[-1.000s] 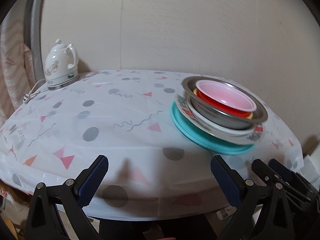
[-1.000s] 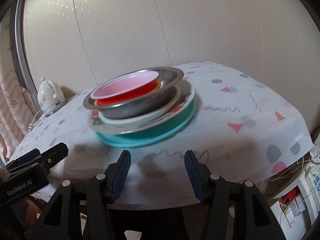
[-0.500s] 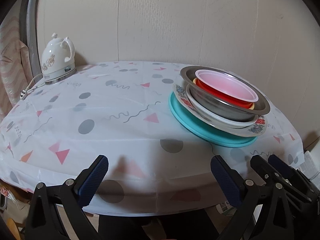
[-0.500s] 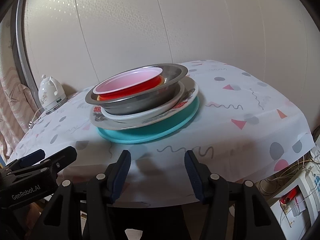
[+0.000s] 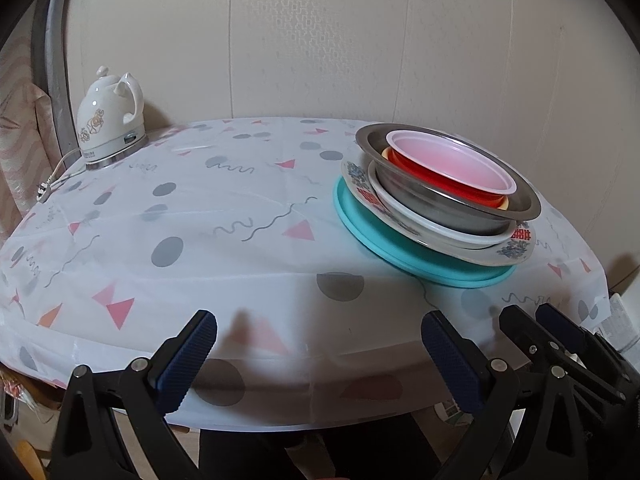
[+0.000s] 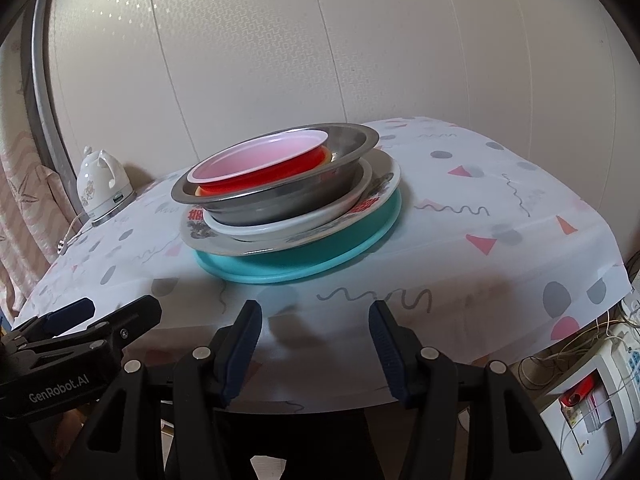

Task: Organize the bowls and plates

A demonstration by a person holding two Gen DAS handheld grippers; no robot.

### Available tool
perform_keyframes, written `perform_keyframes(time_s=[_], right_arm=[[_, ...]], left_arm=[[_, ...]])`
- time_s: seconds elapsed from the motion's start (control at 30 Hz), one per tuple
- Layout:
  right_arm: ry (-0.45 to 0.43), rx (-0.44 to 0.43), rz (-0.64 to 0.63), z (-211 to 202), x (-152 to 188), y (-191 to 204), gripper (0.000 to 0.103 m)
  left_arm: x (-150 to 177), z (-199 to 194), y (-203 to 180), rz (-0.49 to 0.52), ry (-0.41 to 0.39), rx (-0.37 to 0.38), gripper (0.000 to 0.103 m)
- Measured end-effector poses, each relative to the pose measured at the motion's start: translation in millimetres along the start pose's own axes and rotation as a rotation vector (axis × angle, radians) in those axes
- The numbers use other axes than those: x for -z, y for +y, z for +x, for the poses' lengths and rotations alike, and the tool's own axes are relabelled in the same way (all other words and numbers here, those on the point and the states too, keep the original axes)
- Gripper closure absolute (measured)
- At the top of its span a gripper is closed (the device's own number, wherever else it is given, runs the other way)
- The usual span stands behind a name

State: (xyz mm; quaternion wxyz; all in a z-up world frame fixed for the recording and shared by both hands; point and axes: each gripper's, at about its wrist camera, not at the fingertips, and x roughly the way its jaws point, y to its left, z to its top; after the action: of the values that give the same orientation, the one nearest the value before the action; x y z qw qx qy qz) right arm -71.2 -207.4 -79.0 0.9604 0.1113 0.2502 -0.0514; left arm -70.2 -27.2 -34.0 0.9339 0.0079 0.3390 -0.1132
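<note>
Apparently the sorting is finished, or close to it: every dish in view sits in one nested stack right of centre in the left wrist view and at mid-frame in the right wrist view. At the bottom lies a flat round teal plate (image 6: 316, 266), resting on the white plastic tablecloth with grey dots and pink triangles (image 5: 224, 216). On it sits a wide patterned ceramic plate with red characters (image 6: 376, 196), then a shallow white dish (image 6: 288, 222), then a broad stainless steel bowl (image 6: 296, 196). Inside that nest a red plastic bowl (image 6: 280, 172) and, topmost, a pale pink plastic bowl (image 6: 260, 156); a sliver of yellow-orange rim shows beneath the red one.

No loose plate or bowl shows elsewhere on the cloth. A white ceramic electric kettle (image 5: 110, 118) stands apart at upper left.

Both tongs hang off the table's near edge, empty. The left gripper (image 5: 320, 354) stands spread wide; the right gripper (image 6: 314, 344) is parted more narrowly, nothing between its pads.

What remains, I judge, is at most withdrawing.
</note>
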Motion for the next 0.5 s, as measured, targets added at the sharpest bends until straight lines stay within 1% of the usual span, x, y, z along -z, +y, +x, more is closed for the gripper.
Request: perform_keyframes(time_s=[0.5], right_arm=[[-0.003,-0.001,0.008,-1.1,0.0,-1.3,0.046]], left_arm=[[0.9,1.3,-4.6,0.022,0.014,0.0,0.0]])
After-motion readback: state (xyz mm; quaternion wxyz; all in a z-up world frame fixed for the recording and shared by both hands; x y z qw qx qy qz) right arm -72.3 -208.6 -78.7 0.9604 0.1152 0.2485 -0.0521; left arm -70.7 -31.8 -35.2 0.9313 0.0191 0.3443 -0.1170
